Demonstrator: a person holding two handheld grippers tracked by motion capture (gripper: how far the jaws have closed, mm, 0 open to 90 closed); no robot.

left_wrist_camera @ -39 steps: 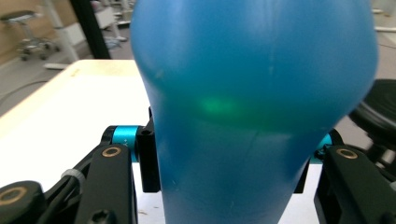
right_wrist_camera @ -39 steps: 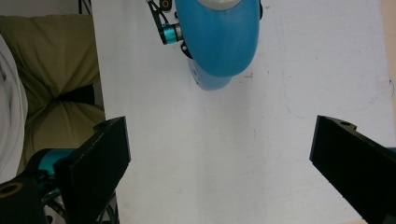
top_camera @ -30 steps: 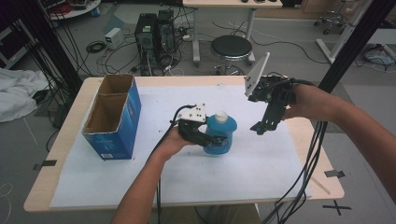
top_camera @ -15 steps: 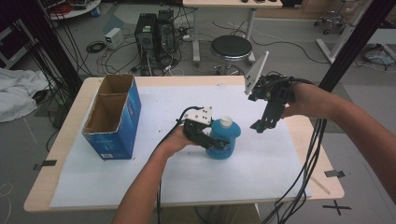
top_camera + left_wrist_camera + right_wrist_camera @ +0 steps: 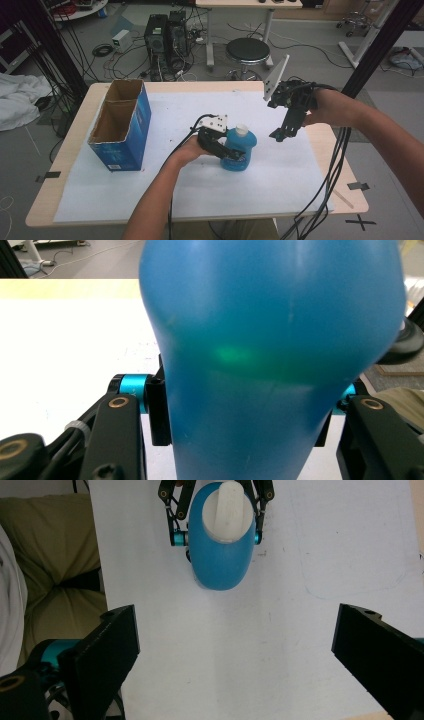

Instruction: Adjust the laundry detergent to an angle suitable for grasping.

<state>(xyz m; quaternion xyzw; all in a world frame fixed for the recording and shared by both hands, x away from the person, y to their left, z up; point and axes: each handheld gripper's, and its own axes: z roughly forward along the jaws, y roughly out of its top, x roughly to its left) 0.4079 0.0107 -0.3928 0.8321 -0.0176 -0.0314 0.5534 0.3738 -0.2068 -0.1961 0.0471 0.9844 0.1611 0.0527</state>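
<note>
At the centre of the high view the left gripper clamps the blue bottle, which stands upright on the white table cover; right of centre the right gripper hangs above the cover, jaws wide and empty; a blue cardboard box sits at left.

1. The high view looks forward and down on the table from above the person's side.
2. The left gripper view is level and very near the blue bottle.
3. The right gripper view looks down from higher; all three views share this bottle.
</note>
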